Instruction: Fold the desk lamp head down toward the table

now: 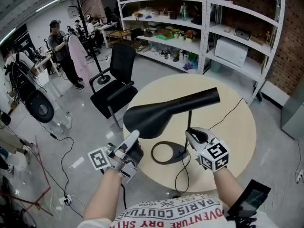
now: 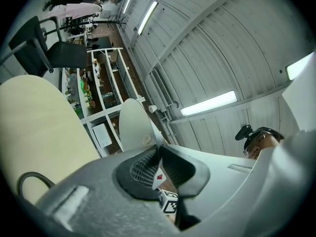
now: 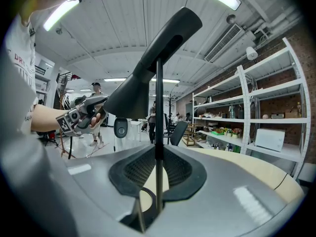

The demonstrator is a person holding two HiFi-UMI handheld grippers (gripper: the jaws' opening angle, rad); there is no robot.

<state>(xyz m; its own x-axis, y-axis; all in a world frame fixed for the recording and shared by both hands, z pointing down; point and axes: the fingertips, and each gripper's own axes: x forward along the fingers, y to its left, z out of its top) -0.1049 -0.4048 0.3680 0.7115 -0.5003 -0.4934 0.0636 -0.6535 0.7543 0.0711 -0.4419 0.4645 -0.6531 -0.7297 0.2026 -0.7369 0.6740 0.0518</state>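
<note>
At the near edge of the round, pale wooden worktop (image 1: 232,137) stand a matte black ring base (image 1: 178,152), a thin stem (image 1: 190,120) and a cone-shaped lamp head (image 1: 190,103) lying almost level. The left tool (image 1: 135,136) pinches the head's wide rim. The right tool (image 1: 191,135) pinches the stem, which shows clearest in the right gripper view. A glossy grey floor (image 1: 76,127) and white shelving (image 1: 204,27) lie beyond.

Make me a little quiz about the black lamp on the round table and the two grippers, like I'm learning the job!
1. True or false: the right gripper has its jaws shut on the lamp stem.
2. The lamp base rests on: A) the round table B) a chair C) a shelf.
3. Which gripper is at the wide end of the lamp head?
Key: 1 true; 2 A; 3 the left gripper.
</note>
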